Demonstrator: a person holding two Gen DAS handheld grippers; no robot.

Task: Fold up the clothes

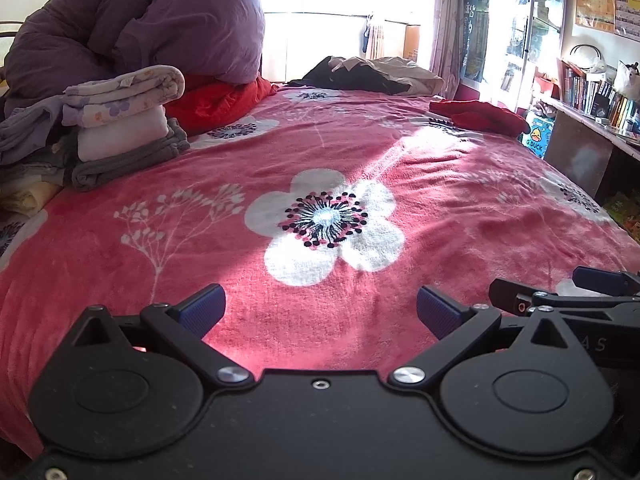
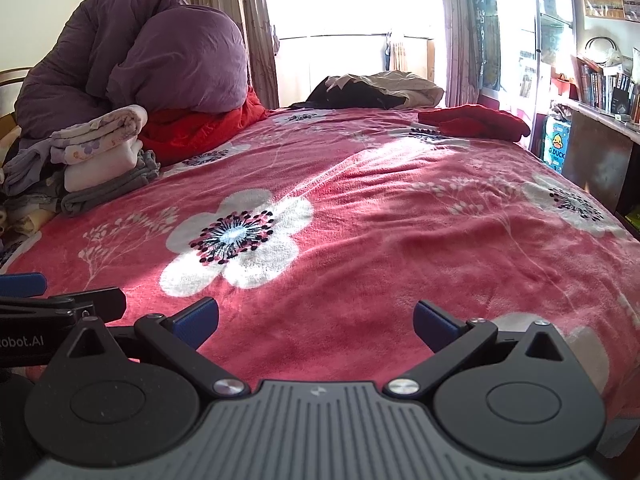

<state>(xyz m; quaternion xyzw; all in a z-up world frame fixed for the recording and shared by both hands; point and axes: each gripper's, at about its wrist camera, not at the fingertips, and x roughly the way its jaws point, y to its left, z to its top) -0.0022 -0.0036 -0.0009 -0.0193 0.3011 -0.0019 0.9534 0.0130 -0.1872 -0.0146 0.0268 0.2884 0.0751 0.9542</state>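
closest to me are my two grippers, both hanging over the near edge of the bed. my left gripper point(image 1: 320, 312) has its two blue ribbed pads point(image 1: 202, 310) spread wide with only blanket between them, and my right gripper point(image 2: 316, 320) is spread just as wide, pinching nothing. in the left view the right gripper pokes in at the right edge; in the right view the left one shows at the left edge, so they sit side by side, close together.

under them lies one fleecy pink-red blanket point(image 1: 460, 208), soft and napped, printed with big white five-petalled flowers with dark dotted centres and white sprigs; sunlight falls across it.

the clothes are all well ahead of my fingers. to the far left i count one stack of folded clothes point(image 1: 124, 120): a floral lilac piece on top, a white one under it, a grey knit one at the bottom. looser grey and yellow pieces lie beside it. behind it is a red garment point(image 1: 216, 104) crumpled under one puffy purple duvet point(image 1: 160, 28). at the far right sits one red folded garment point(image 1: 480, 116), and at the far end a dark and beige heap of clothes point(image 1: 372, 74) under the window. a shelf of books point(image 1: 600, 100) runs along the right wall.
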